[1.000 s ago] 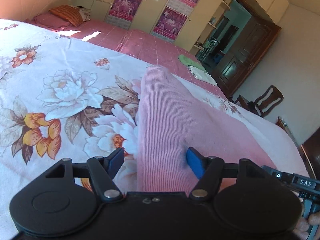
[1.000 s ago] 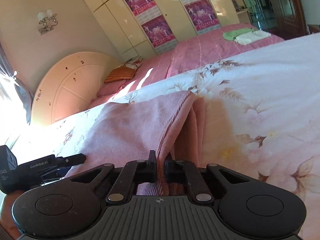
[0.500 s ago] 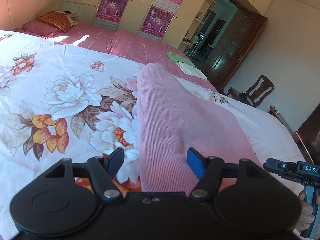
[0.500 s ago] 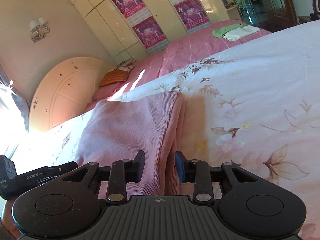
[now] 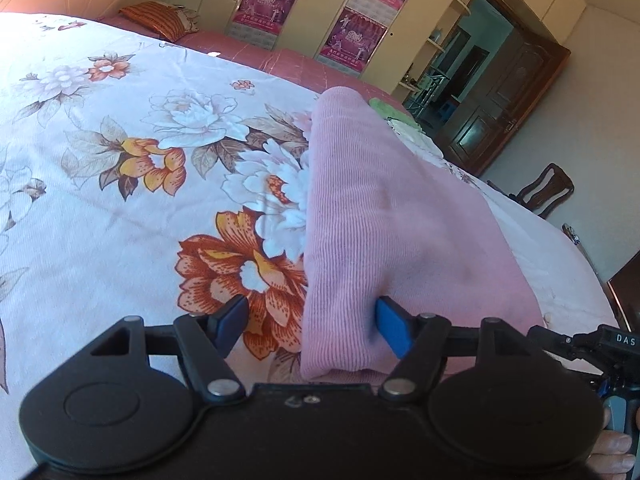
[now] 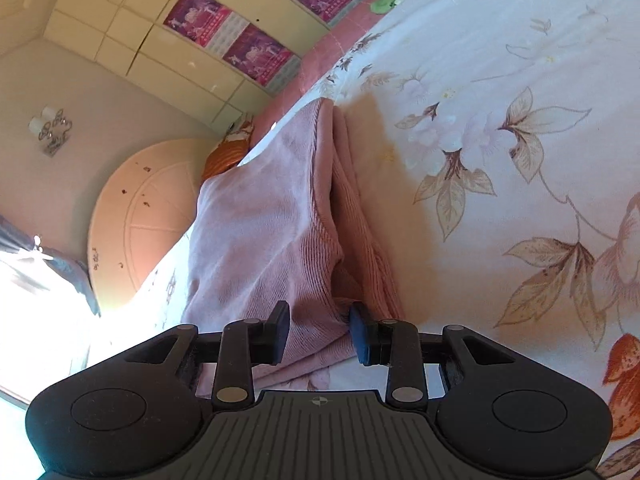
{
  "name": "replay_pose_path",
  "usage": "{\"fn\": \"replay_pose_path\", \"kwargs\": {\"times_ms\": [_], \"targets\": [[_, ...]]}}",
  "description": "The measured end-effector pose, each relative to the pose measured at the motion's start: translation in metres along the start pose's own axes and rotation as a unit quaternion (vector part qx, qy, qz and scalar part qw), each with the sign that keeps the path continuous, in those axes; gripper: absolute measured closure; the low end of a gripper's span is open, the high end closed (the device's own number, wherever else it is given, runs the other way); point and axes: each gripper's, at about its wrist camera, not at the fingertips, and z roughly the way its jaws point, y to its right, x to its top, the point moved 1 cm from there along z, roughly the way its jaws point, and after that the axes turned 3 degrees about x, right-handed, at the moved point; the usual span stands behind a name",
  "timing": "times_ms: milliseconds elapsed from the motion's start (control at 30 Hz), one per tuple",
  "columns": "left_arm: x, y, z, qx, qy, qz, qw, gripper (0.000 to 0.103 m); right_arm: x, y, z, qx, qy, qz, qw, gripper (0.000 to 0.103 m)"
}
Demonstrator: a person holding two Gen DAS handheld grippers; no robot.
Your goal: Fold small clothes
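A pink ribbed garment (image 5: 380, 208) lies folded lengthwise on the floral bedspread (image 5: 120, 200). My left gripper (image 5: 312, 312) is open at its near end. The folded edge sits between the wide jaws, against the right pad only. In the right wrist view the same garment (image 6: 264, 224) runs away from me with its layered edges on the right. My right gripper (image 6: 320, 320) is open, jaws a little apart, with the garment's near corner lying loose between them. The right gripper's body (image 5: 600, 344) and a hand show at the left view's right edge.
Behind the floral bedspread (image 6: 520, 160) is a pink bed with an orange pillow (image 5: 160, 20) and green and white folded cloths (image 5: 384, 106). A cream wardrobe with posters lines the far wall. A dark wooden door and a chair (image 5: 548, 188) stand right; a round headboard (image 6: 148, 208) stands left.
My right jaws have opened off the garment's edge they were clamped on, and that gripper has rolled. The left gripper has slid along the bed, its jaws still wide.
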Motion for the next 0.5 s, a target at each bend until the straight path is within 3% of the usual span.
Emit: {"fn": "replay_pose_path", "kwargs": {"times_ms": [267, 500], "targets": [[-0.006, -0.006, -0.003, -0.014, 0.001, -0.005, 0.9999, 0.033, -0.008, 0.012, -0.006, 0.010, -0.005, 0.057, 0.998, 0.070], [-0.005, -0.005, -0.003, -0.012, 0.000, -0.001, 0.9999, 0.033, -0.006, 0.010, 0.004, 0.012, 0.040, 0.047, 0.998, 0.071]]}}
